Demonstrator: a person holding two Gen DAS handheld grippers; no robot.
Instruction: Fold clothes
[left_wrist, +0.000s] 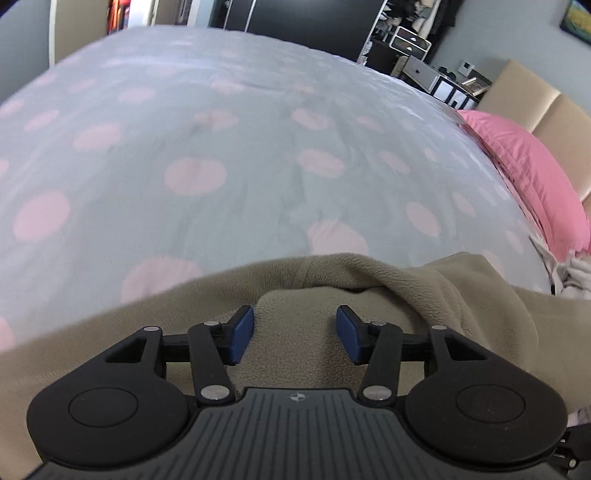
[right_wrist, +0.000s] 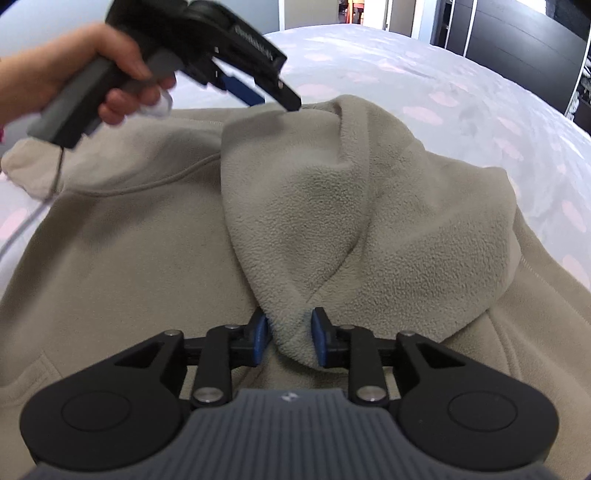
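A beige fleece top (right_wrist: 110, 240) lies spread on the bed. One part of it, a folded flap (right_wrist: 332, 206), is turned over onto the body. The flap's narrow tip sits loosely between the blue pads (right_wrist: 319, 338) of my right gripper (right_wrist: 290, 338), which stands open just above the garment. A hand (right_wrist: 74, 70) holds my left gripper (right_wrist: 271, 99) at the flap's far edge. In the left wrist view that gripper (left_wrist: 295, 332) is open, its pads (left_wrist: 242, 334) wide apart, with only the fleece (left_wrist: 303, 295) lying beneath them.
The bed cover (left_wrist: 221, 147) is pale grey with pink dots and stretches far beyond the garment. A pink pillow (left_wrist: 524, 166) lies against a beige headboard (left_wrist: 535, 96) at the right. Shelves and dark furniture (left_wrist: 417, 55) stand past the bed.
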